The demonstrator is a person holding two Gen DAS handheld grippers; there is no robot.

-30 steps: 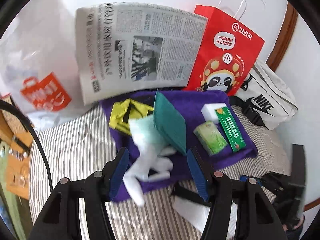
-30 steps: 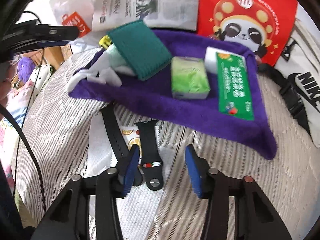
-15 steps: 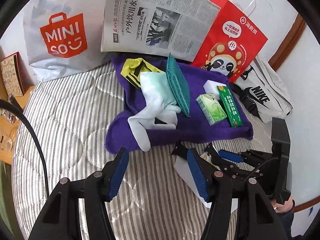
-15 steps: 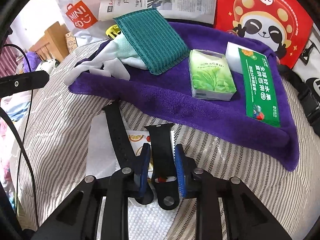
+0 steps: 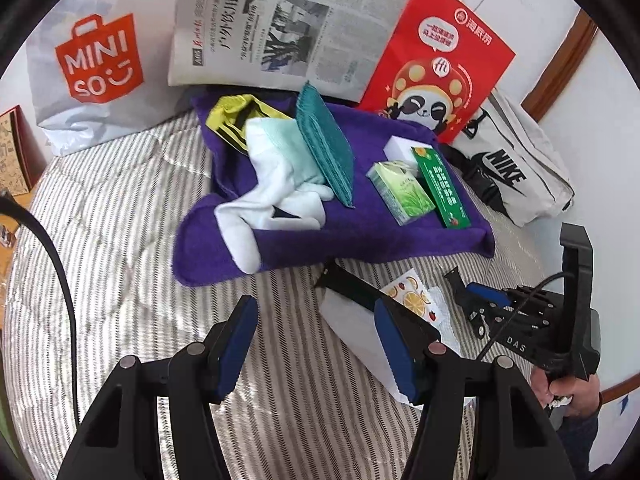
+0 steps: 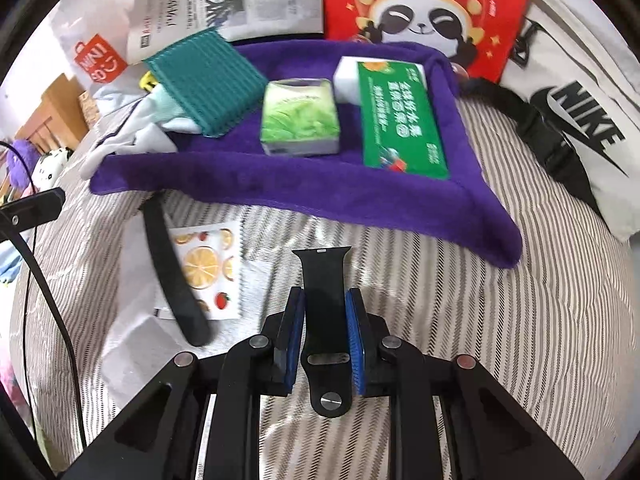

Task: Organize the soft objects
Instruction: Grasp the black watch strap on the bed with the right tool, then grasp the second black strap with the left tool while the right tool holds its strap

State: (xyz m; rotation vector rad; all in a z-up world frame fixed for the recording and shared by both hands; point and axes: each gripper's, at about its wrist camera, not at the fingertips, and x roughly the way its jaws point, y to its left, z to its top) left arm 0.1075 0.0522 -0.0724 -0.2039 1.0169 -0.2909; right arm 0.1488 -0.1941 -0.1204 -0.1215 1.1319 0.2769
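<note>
Black short watch strap (image 6: pixel 325 280) is now pinched by the right tongs (image 6: pixel 325 344), lifted off the bed (image 6: pixel 460 320). Left tongs (image 5: pixel 316 344) hover spread, pulled back from the purple towel (image 5: pixel 360 232).

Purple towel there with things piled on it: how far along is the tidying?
Done: gloves, green cloth and packets lie on the purple towel. In hand: right gripper pinches the short strap. Left: long strap and wipes; left gripper is open.

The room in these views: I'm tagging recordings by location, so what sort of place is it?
Probably a bedroom at home. The items lie on a quilted striped bedcover, shopping bags such as the white Miniso bag lean against the wall, and plush toys sit beside the bed.
</note>
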